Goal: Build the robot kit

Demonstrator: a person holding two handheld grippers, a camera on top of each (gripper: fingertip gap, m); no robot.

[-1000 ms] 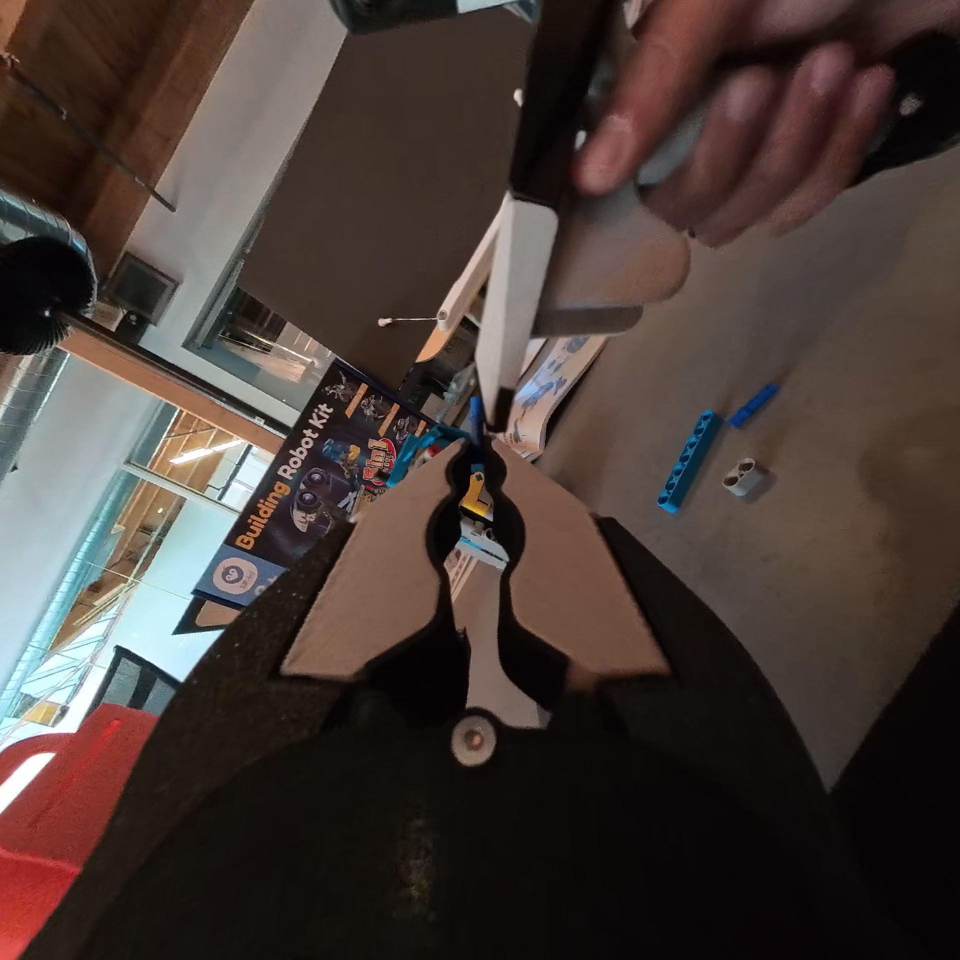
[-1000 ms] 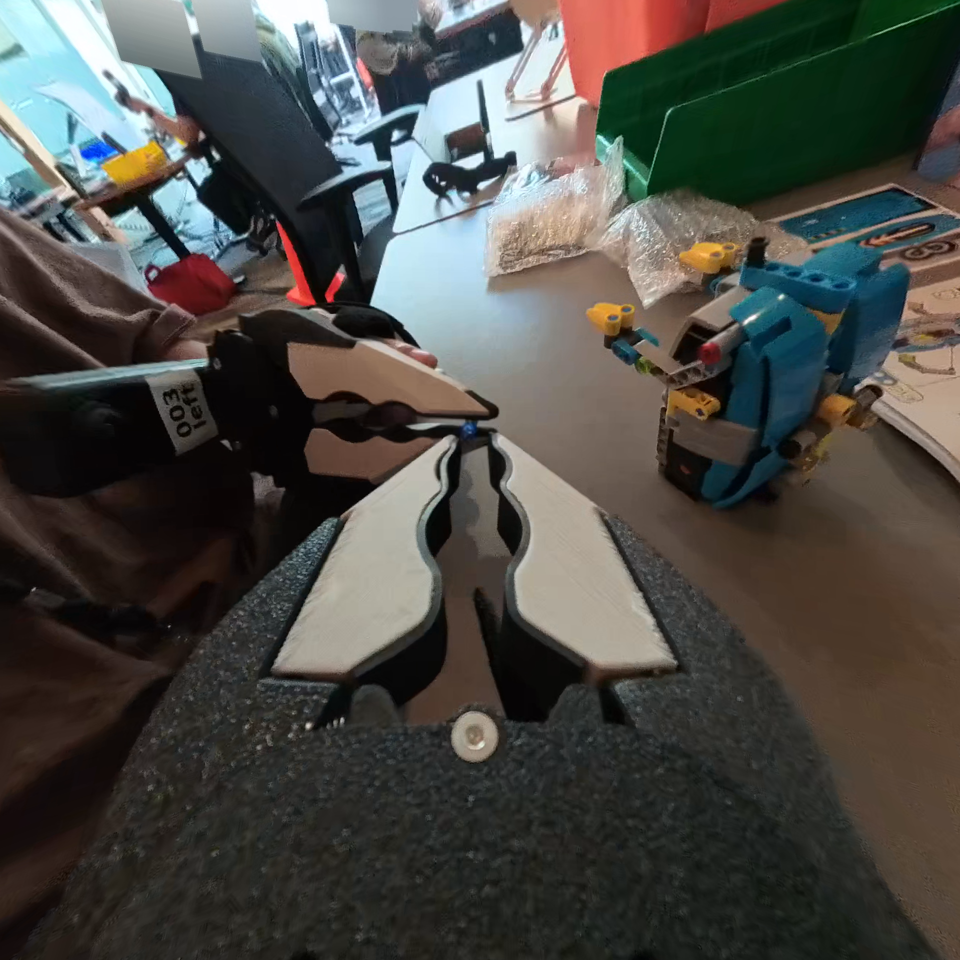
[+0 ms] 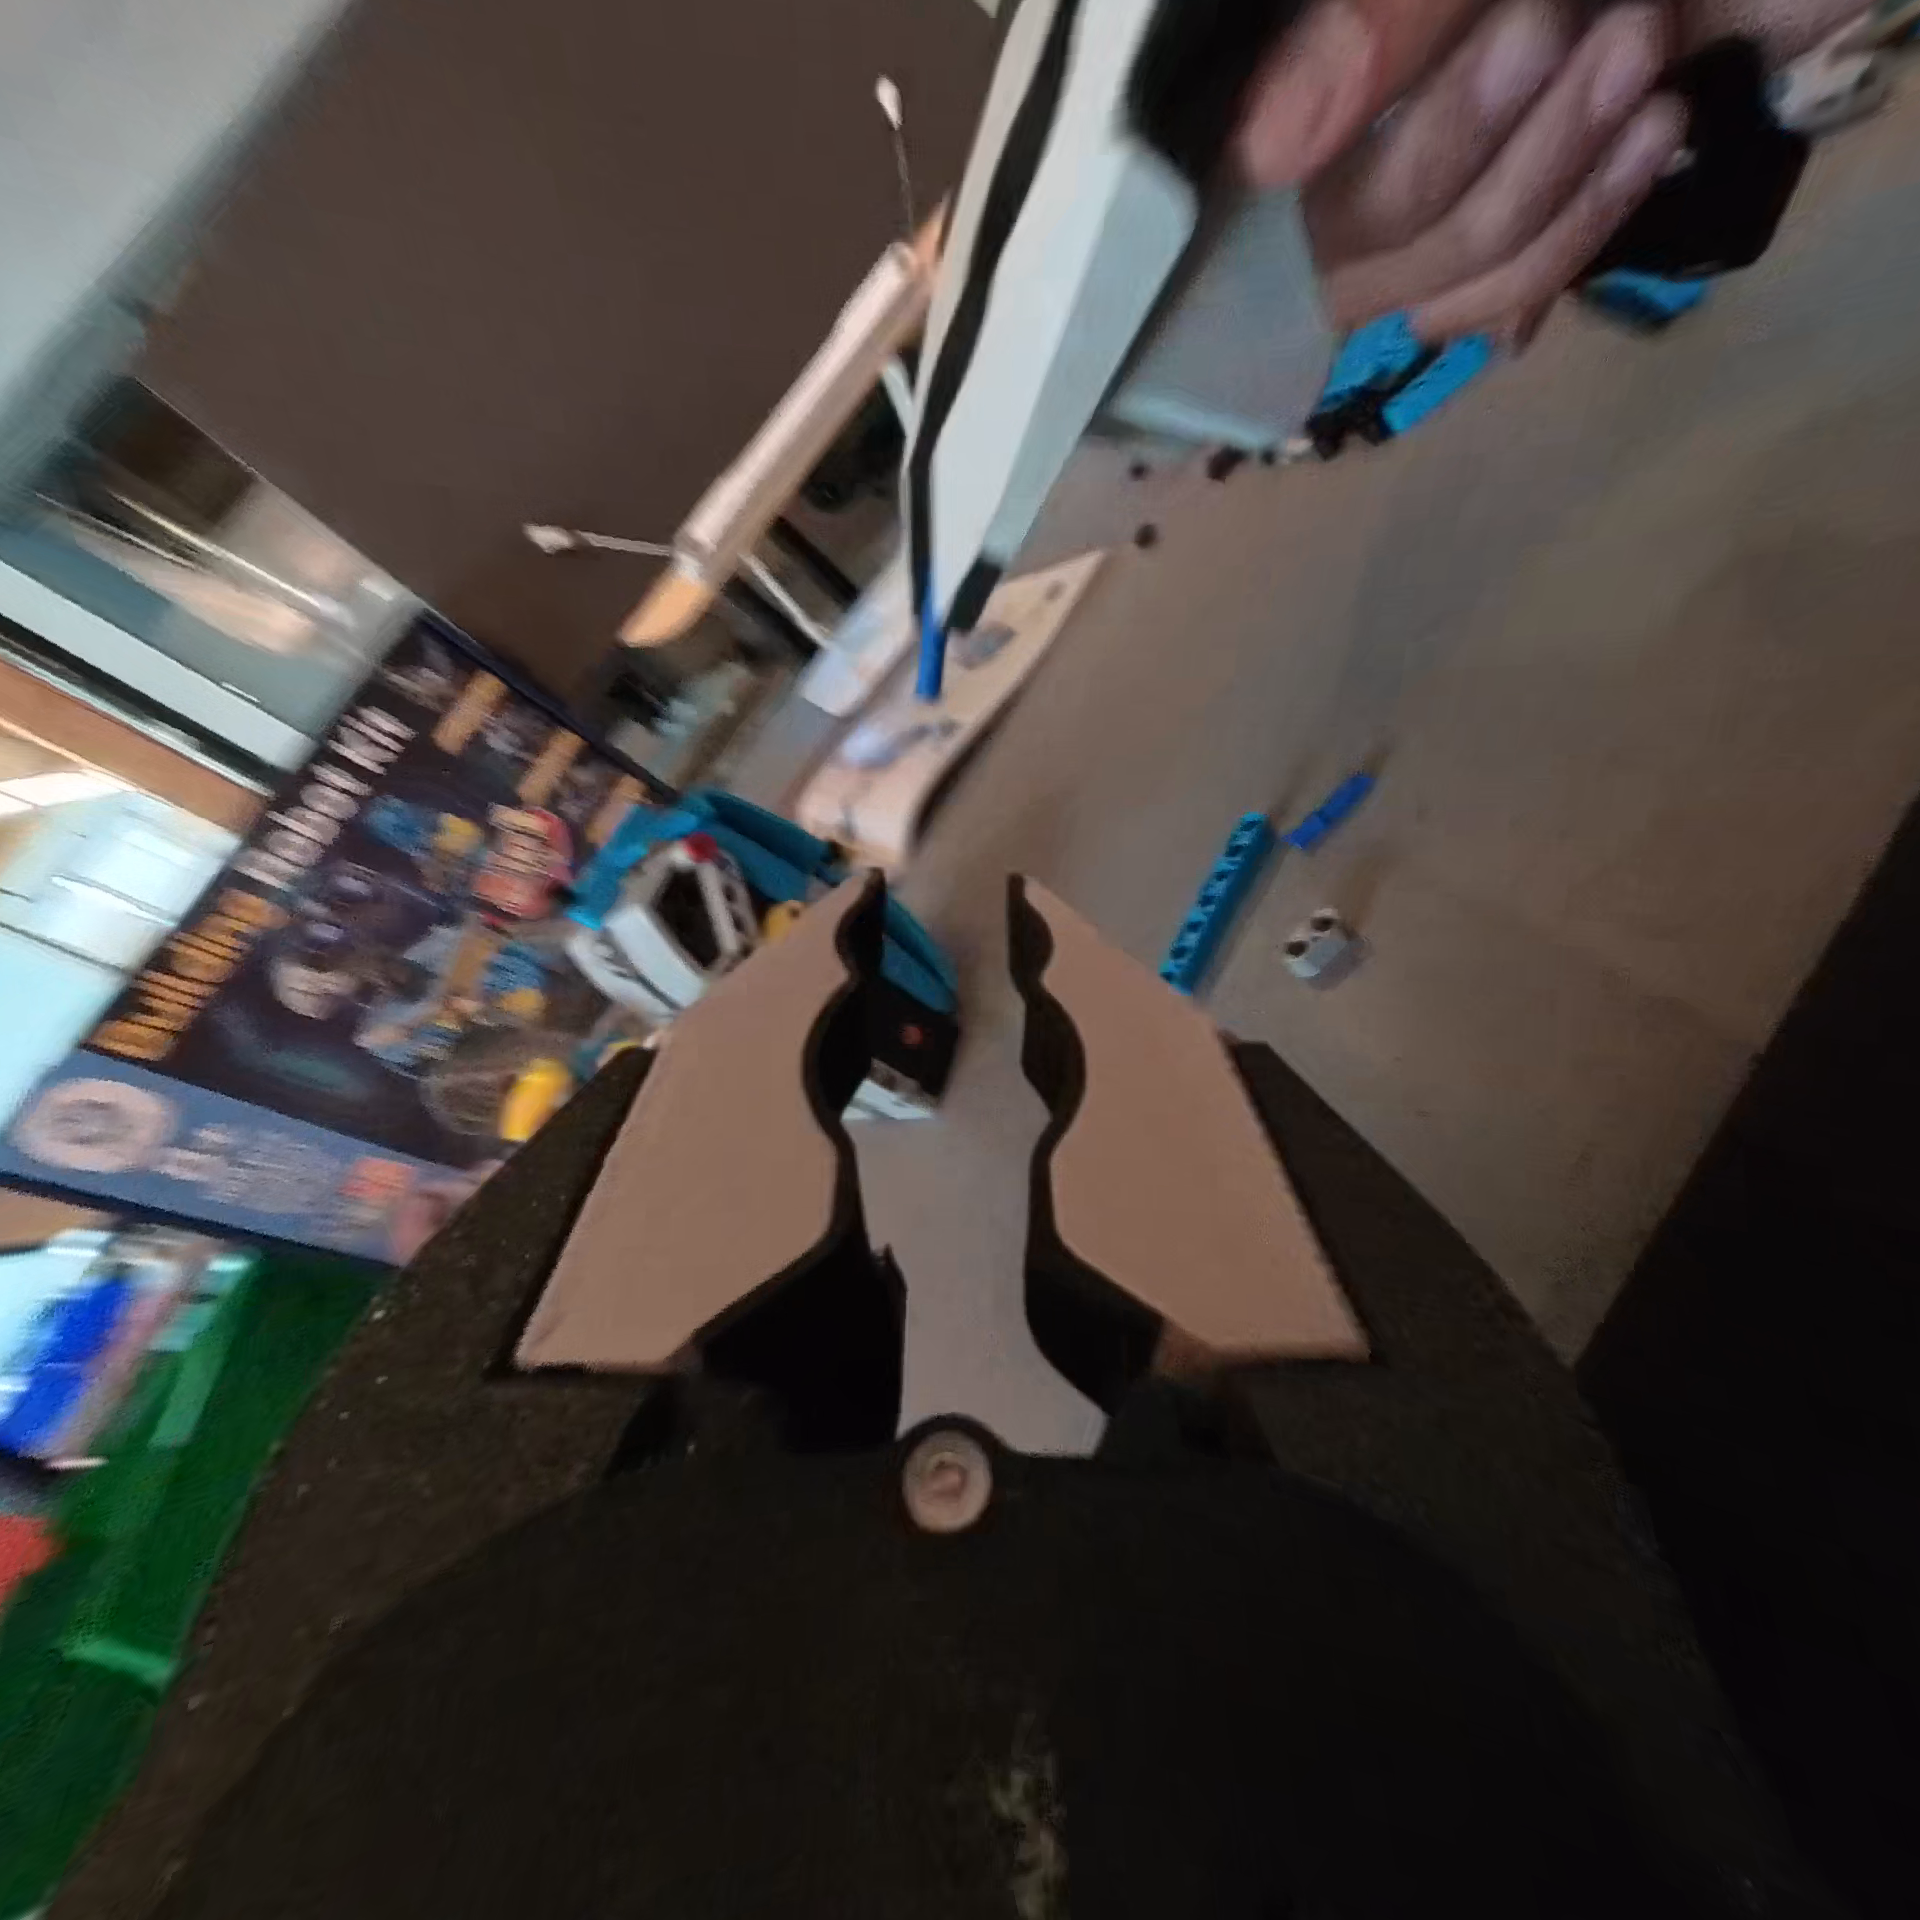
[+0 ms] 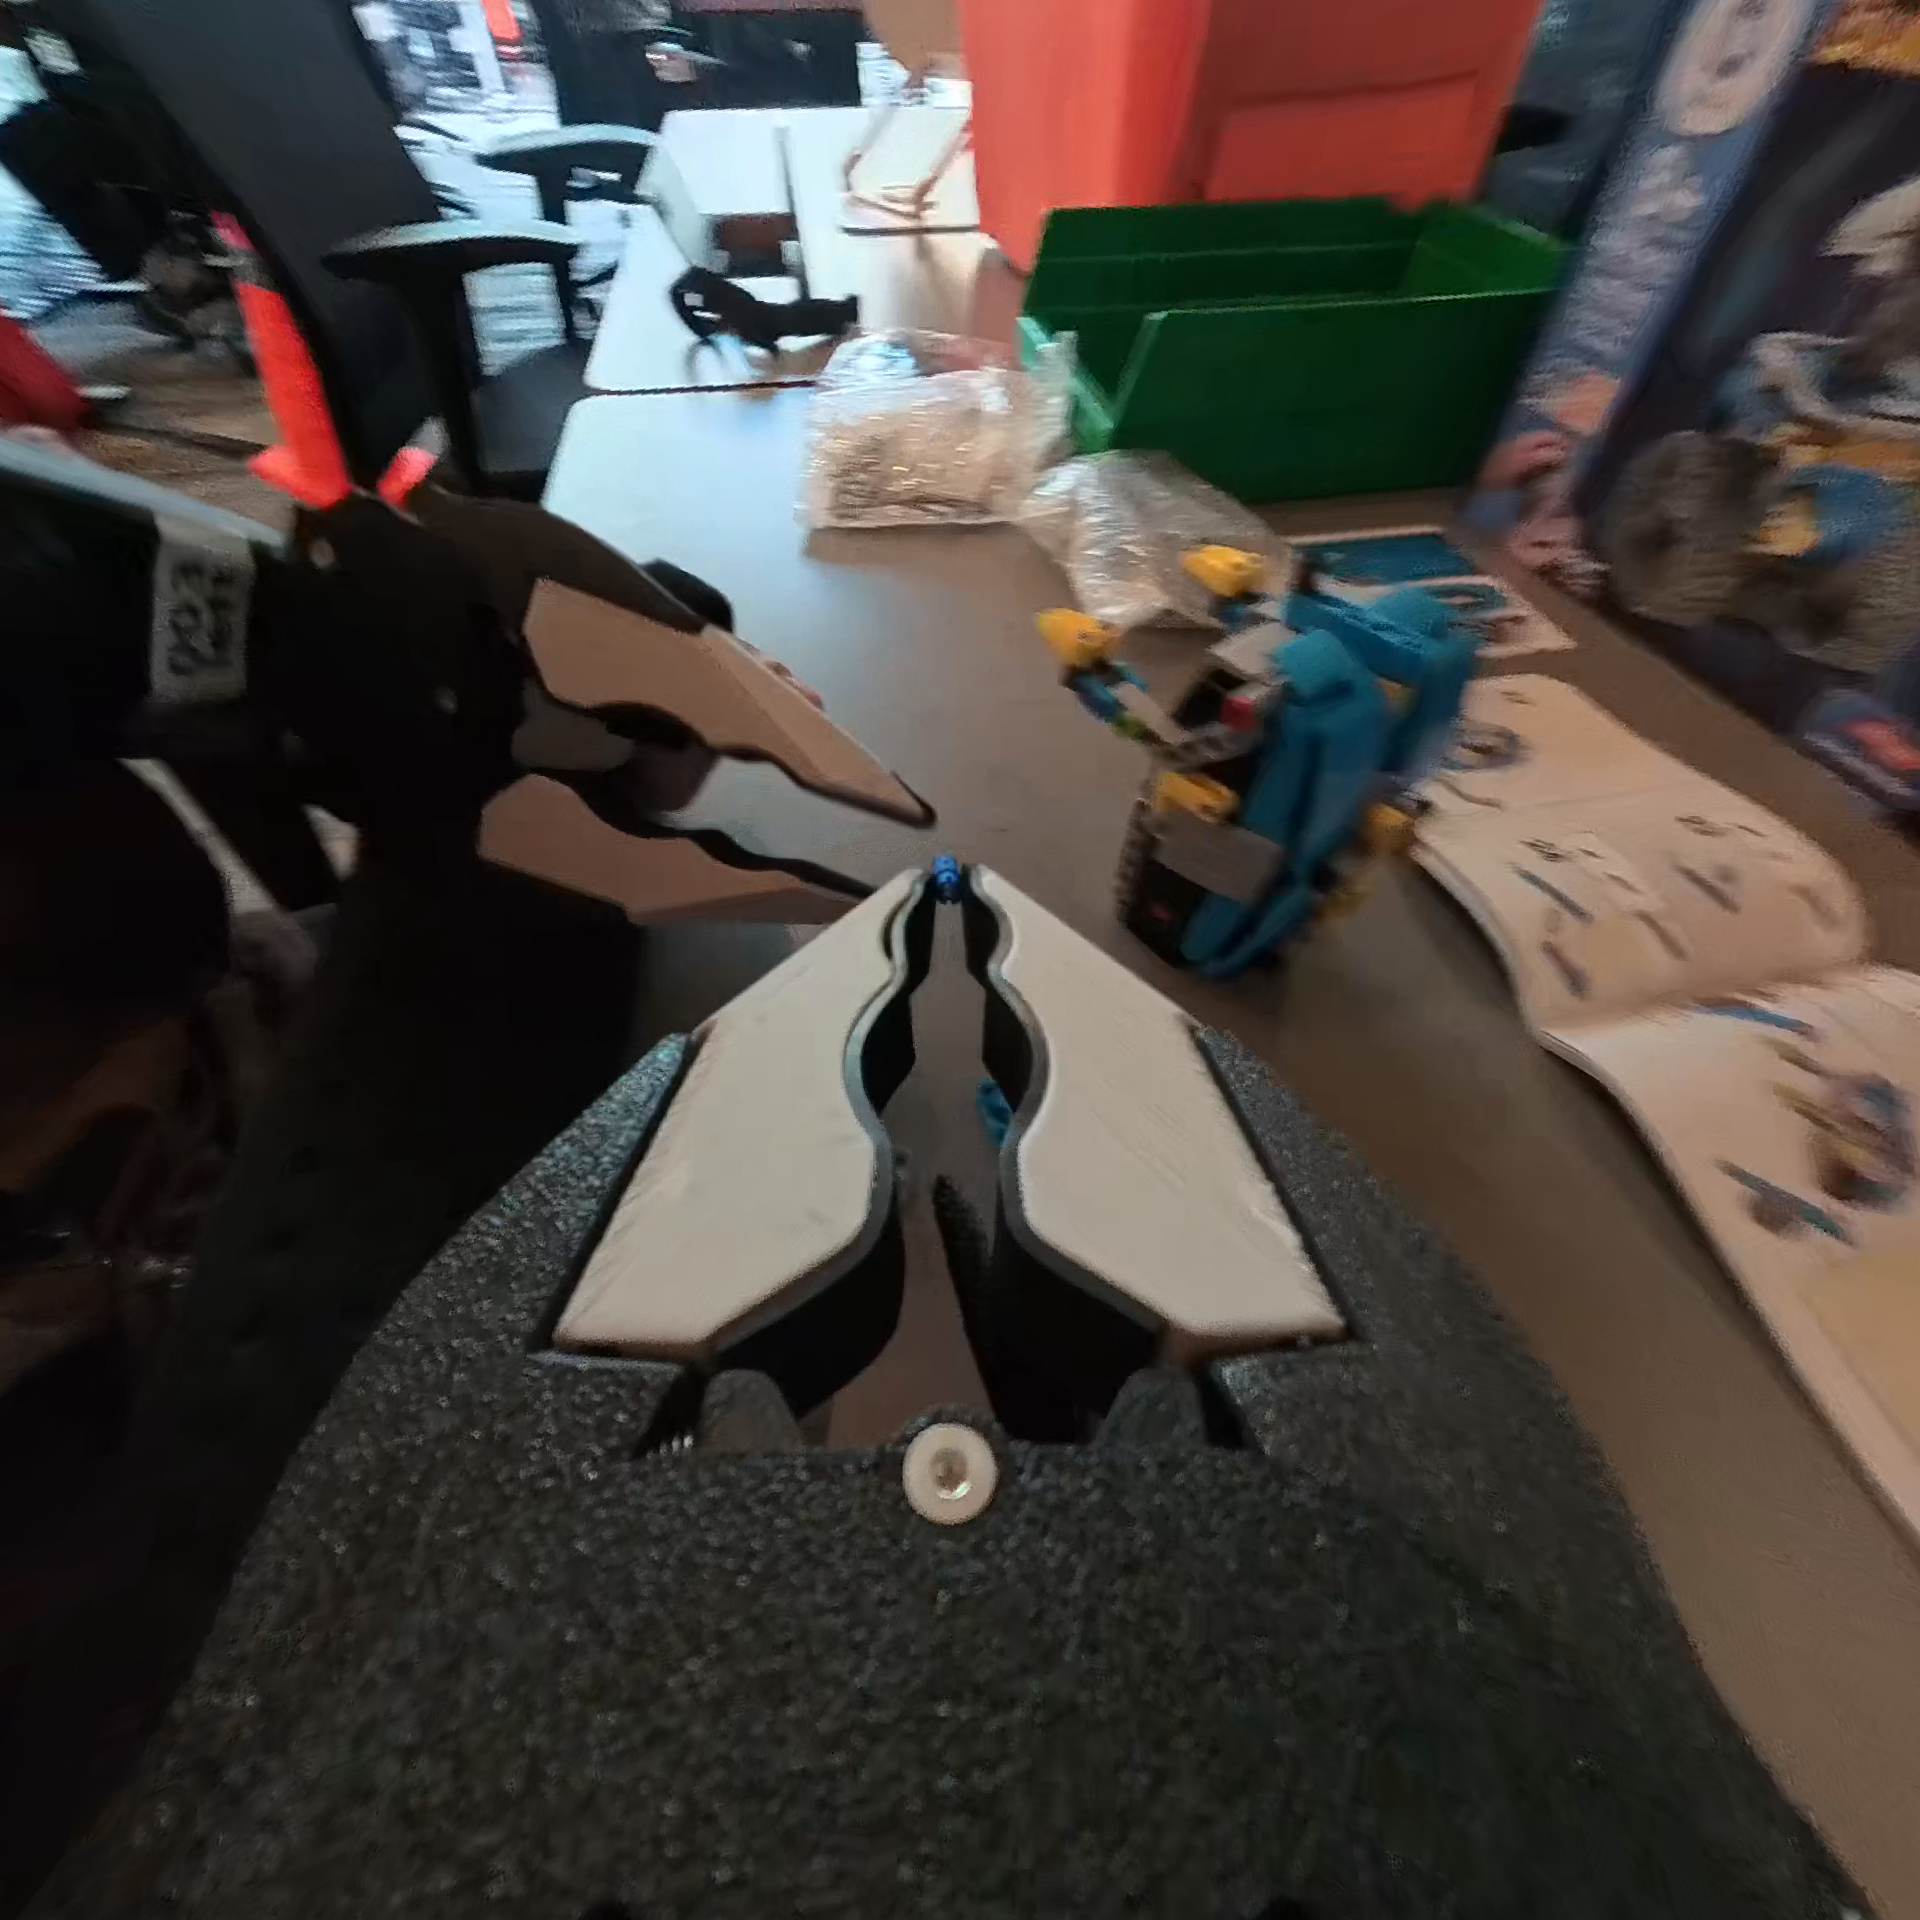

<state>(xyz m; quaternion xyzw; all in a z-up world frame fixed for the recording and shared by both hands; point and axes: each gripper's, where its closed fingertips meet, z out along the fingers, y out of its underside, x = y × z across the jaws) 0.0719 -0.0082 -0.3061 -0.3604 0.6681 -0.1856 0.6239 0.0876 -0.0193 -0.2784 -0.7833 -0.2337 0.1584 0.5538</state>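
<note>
A: What are the right tongs (image 4: 943,883) gripping?
B: A small blue pin (image 4: 945,876), pinched at the very tips, above the table (image 4: 1403,1195). In the left wrist view the same right tongs (image 3: 940,623) are hanging at 12 o'clock, the blue pin (image 3: 928,649) sticking out below their tips, a hand (image 3: 1475,177) wrapping the handle.

A: And the left tongs (image 3: 943,883)?
B: Standing apart, nothing between the fingers. In the right wrist view the left tongs (image 4: 894,847) are pointing in from 9 o'clock, tips just beside the pin; touching or not, I cannot tell.

A: What is lying around them?
B: At 2 o'clock from the pin in the right wrist view, a blue brick-built robot (image 4: 1309,769) with yellow bits is sitting on the table. An open instruction booklet (image 4: 1642,904) is lying at 3 o'clock. Two clear bags (image 4: 925,436) are sitting at 12 o'clock, a green bin (image 4: 1288,343) behind them at 1 o'clock, and a printed box (image 4: 1756,364) is standing farther right.

A: Loose parts?
B: Left wrist view, at 2 o'clock from the left tongs: a long blue beam (image 3: 1216,904), a short blue piece (image 3: 1330,810), and a grey connector (image 3: 1322,948), all well apart from both tongs. Picture is blurring somewhat.
</note>
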